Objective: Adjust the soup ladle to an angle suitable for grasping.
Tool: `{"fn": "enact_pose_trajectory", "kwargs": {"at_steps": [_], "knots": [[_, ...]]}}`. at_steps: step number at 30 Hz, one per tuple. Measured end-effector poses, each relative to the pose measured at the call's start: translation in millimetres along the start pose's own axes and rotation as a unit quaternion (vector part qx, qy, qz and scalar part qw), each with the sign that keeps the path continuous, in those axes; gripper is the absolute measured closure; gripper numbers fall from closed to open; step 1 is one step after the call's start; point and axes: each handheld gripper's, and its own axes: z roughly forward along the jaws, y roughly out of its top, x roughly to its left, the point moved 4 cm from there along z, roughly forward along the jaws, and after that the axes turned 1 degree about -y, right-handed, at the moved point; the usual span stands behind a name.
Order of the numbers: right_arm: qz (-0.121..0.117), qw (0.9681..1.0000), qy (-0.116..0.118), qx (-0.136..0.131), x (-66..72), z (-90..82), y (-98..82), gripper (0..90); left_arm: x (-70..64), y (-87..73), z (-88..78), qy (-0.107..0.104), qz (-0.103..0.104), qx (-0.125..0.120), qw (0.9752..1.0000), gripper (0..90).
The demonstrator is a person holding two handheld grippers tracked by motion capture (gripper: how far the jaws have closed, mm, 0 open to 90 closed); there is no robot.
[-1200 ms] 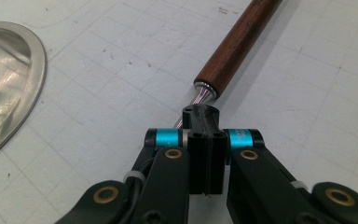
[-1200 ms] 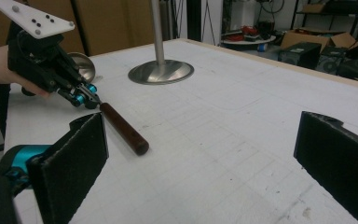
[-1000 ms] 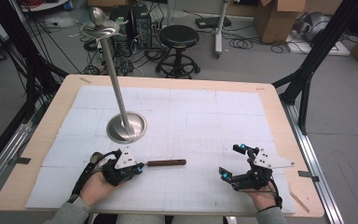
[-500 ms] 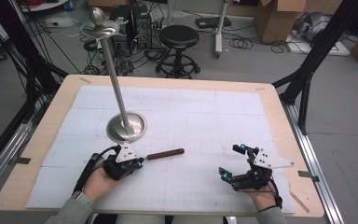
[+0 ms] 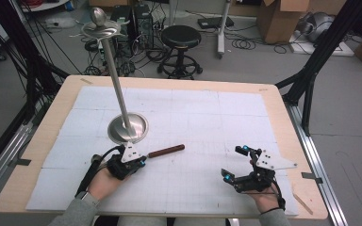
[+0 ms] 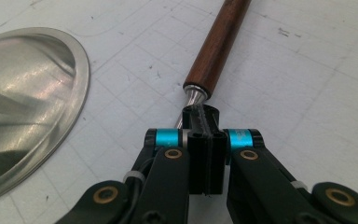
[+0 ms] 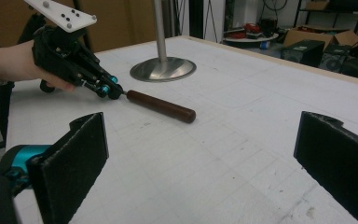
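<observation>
While the left claw [image 6: 200, 122] pinches its thin metal neck, the rigid wooden-handled tool [image 6: 218, 44] looks light but liable to pivot; the right claw [image 7: 200, 163] gapes empty.

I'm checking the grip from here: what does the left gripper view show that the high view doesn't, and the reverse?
Left gripper view alone: the jaws shut on the metal stub at the end of the wooden handle. High view alone: the stand's tall pole, and the right gripper open, apart from the handle. Both: the stand's round base beside the left gripper.
</observation>
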Motion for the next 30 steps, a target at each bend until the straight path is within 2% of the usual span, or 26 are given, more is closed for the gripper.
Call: {"fn": "enact_pose_trajectory", "kwargs": {"at_steps": [7,17,21,24,29,30], "knots": [[0.001,1.0000,0.001,-0.001,0.2,0.1,0.1,2.2,-0.3,0.6,0.0,0.001,-0.003,-0.001,1.0000,89.9],[0.001,1.0000,0.003,-0.001,0.6,-0.1,0.3,2.2,-2.7,5.3,-15.8,-0.030,-0.011,-0.032,0.9990,89.8],[0.001,1.0000,0.002,-0.001,-0.2,-0.1,0.1,2.2,-1.8,7.3,-24.4,-0.040,-0.007,-0.045,0.9982,89.7],[0.001,1.0000,0.002,-0.001,0.0,-0.1,-0.1,2.1,2.8,7.0,-29.4,-0.035,-0.006,-0.041,0.9985,85.8],[0.002,1.0000,0.005,-0.001,-0.6,0.4,-0.5,2.1,10.8,8.8,-38.6,-0.050,-0.017,-0.059,0.9968,78.4],[0.006,0.9999,0.008,0.002,-0.4,0.4,-1.5,2.1,13.4,12.1,-41.9,-0.059,-0.027,-0.073,0.9952,75.6]]}}
